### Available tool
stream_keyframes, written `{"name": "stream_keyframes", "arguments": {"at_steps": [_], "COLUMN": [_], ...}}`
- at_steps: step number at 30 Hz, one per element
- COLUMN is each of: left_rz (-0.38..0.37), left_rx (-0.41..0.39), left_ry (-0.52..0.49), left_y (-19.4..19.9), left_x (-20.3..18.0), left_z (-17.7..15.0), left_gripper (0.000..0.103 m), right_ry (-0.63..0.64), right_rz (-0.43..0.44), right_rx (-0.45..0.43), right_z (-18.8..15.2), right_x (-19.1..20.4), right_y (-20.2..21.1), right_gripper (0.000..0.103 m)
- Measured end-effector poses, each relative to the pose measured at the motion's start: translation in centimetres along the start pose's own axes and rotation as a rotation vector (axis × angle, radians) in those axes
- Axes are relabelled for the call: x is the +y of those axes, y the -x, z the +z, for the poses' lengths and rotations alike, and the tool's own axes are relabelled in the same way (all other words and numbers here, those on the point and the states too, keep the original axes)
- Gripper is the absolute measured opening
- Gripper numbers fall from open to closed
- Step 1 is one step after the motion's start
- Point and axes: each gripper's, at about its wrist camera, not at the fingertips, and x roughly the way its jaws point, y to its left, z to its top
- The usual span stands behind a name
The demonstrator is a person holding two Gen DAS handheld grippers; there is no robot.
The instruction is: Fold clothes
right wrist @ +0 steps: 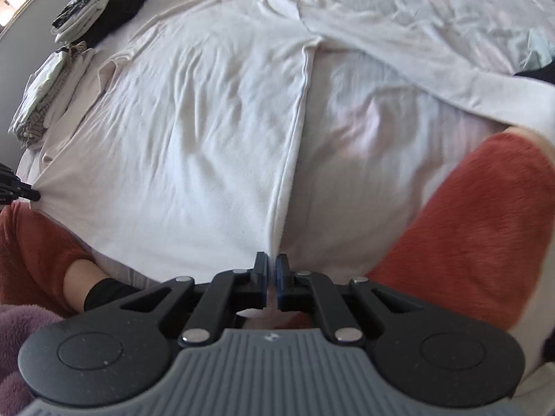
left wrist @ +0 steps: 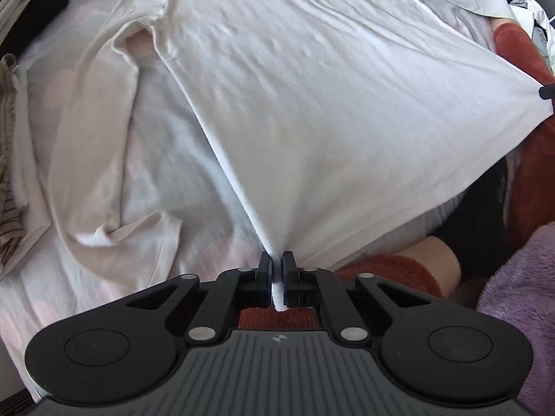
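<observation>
Two hem corners of the white shirt (left wrist: 312, 104) are pinched, one in our left gripper (left wrist: 276, 279), one in our right gripper (right wrist: 272, 280), fingers clenched on cloth. It lies stretched over the bed (left wrist: 166, 159), collar toward 12 o'clock, one sleeve (left wrist: 93, 131) trailing at 9. We judge the step is smoothing; next, carry the hem toward 12 to fold.

Pink-dotted bedsheet (left wrist: 194, 173), purple fleece blanket (left wrist: 520, 312), person's rust-red fleece trousers (right wrist: 468, 228), black sock (left wrist: 478, 215)
</observation>
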Motion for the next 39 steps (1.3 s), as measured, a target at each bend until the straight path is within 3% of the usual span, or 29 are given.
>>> {"name": "stream_keyframes", "arguments": {"at_steps": [3, 8, 14, 19, 20, 22, 24, 27, 32, 39], "left_rz": [-0.017, -0.018, -0.018, -0.023, -0.028, -0.042, -0.037, 0.007, 0.067, 0.114], "left_rx": [0.019, 0.086, 0.109, 0.116, 0.115, 0.106, 0.077, 0.015, -0.041, 0.023], "left_ry": [-0.022, -0.077, -0.042, 0.005, 0.017, 0.045, 0.058, 0.111, 0.265, 0.443], "left_y": [1.0, 0.1, -1.0, -1.0, -0.8, -0.2, 0.9, 2.6, 3.0, -0.9], "left_x": [-0.7, -2.4, -2.2, -0.8, -0.4, 0.5, 1.5, 3.8, 8.4, 14.6], "left_z": [-0.7, -1.1, -0.3, -0.2, -0.2, -0.4, -0.7, -0.9, -1.1, -2.5], "left_gripper": [0.006, 0.006, 0.007, 0.036, 0.039, 0.050, 0.052, 0.053, 0.053, 0.053], "right_ry": [-0.013, 0.054, 0.066, 0.080, 0.082, 0.086, 0.083, 0.070, 0.025, 0.070], "right_rz": [0.013, 0.001, -0.012, -0.014, -0.015, -0.025, -0.029, -0.031, -0.009, 0.033], "right_rx": [-0.026, 0.053, 0.100, 0.106, 0.106, 0.096, 0.069, 0.012, -0.067, -0.073], "right_z": [-0.1, -0.6, -0.9, -0.6, -0.5, -0.5, -0.4, -0.1, 1.5, 2.4], "right_x": [-0.6, 0.9, 0.9, 0.9, 0.9, 0.8, 0.8, 0.8, 1.6, 4.9], "right_y": [2.7, 0.8, -1.9, -1.7, -1.7, -1.4, -1.1, -0.5, -1.3, -3.0], "right_gripper": [0.005, 0.005, 0.006, 0.017, 0.026, 0.028, 0.028, 0.035, 0.036, 0.039]}}
